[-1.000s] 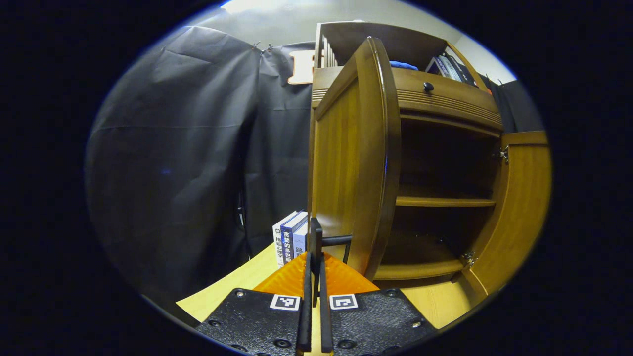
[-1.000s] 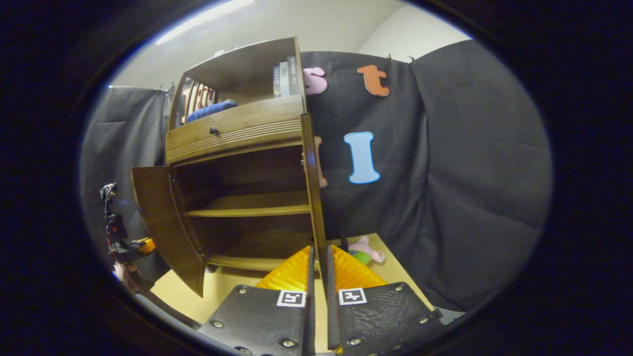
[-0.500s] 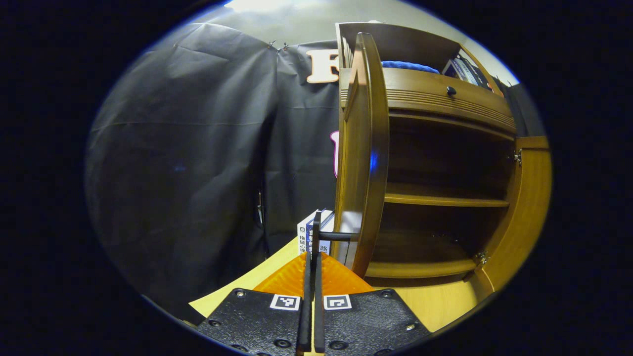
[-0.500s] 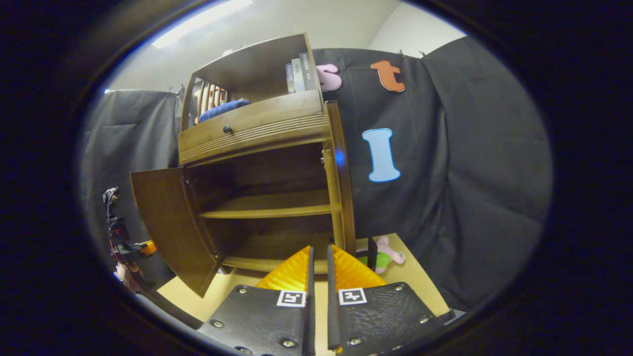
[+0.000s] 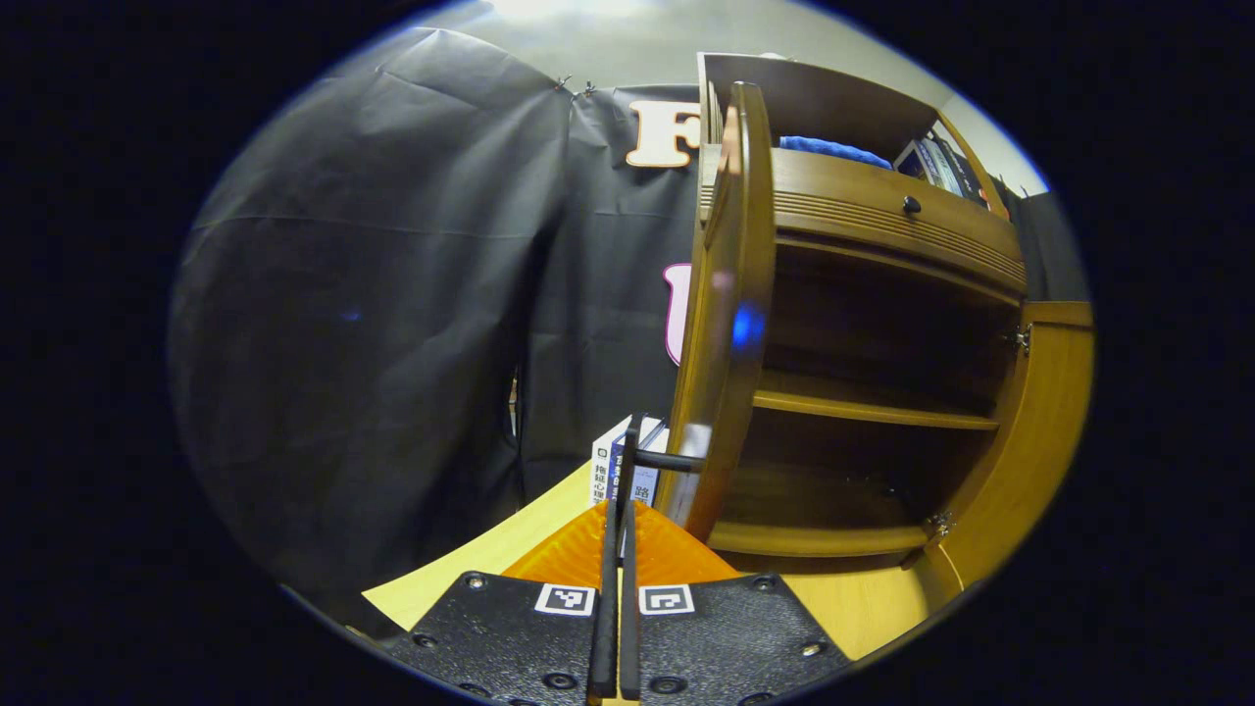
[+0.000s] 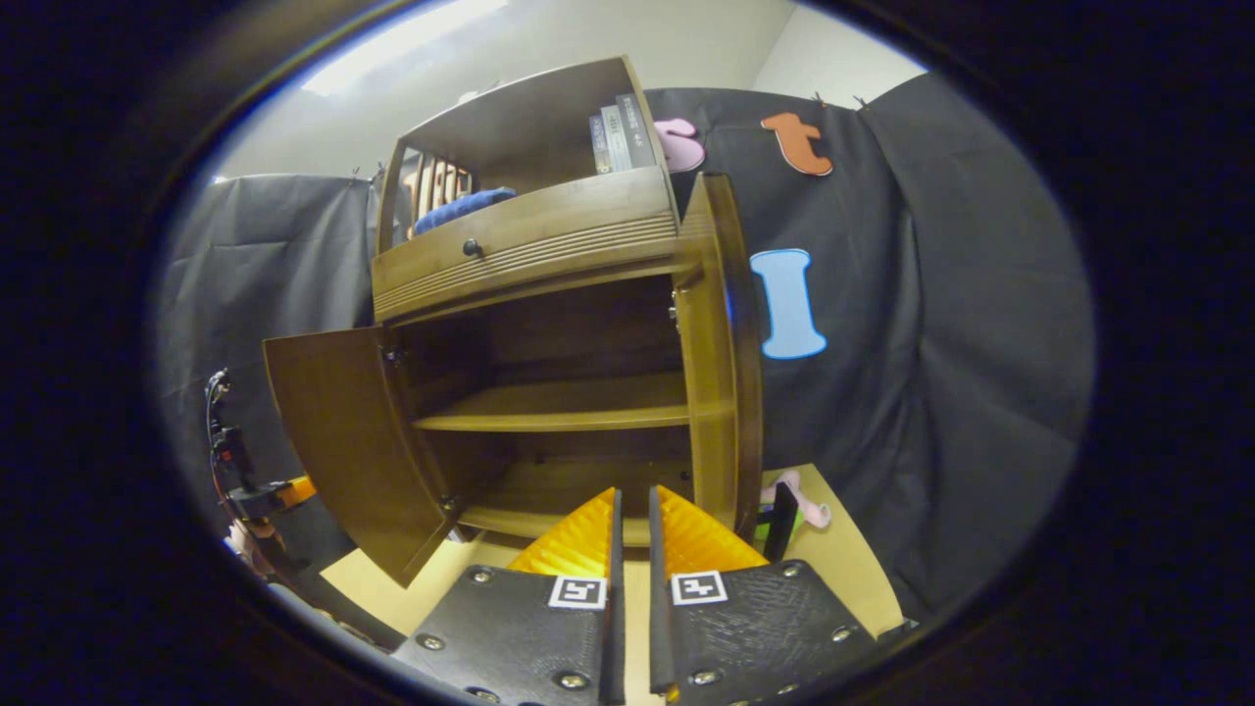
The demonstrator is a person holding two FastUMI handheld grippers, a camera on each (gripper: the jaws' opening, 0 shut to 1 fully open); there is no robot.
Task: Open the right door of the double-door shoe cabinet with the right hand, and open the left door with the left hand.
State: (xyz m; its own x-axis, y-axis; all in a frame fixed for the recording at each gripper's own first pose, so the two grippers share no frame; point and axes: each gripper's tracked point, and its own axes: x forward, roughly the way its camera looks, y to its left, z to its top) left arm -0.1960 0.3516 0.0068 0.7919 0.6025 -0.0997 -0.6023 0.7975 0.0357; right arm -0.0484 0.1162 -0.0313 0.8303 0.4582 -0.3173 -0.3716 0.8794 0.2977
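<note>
The wooden shoe cabinet has both doors swung out and its shelves showing. In the left gripper view the left door is nearly edge-on. My left gripper is shut on that door's black bar handle. In the right gripper view the right door stands open with its black handle just right of my right gripper. Its fingers are nearly together with nothing between them. The left door hangs open at the left, with the left gripper and a hand behind it.
Several upright books stand on the light wooden tabletop left of the cabinet. A small plush toy lies beyond the right door. A drawer with a dark knob sits above the doors. Black cloth walls surround the table.
The left door has swung further out with my left gripper closing tighter on its handle. In the right gripper view the right door and its handle have shifted to the right of my fingers.
</note>
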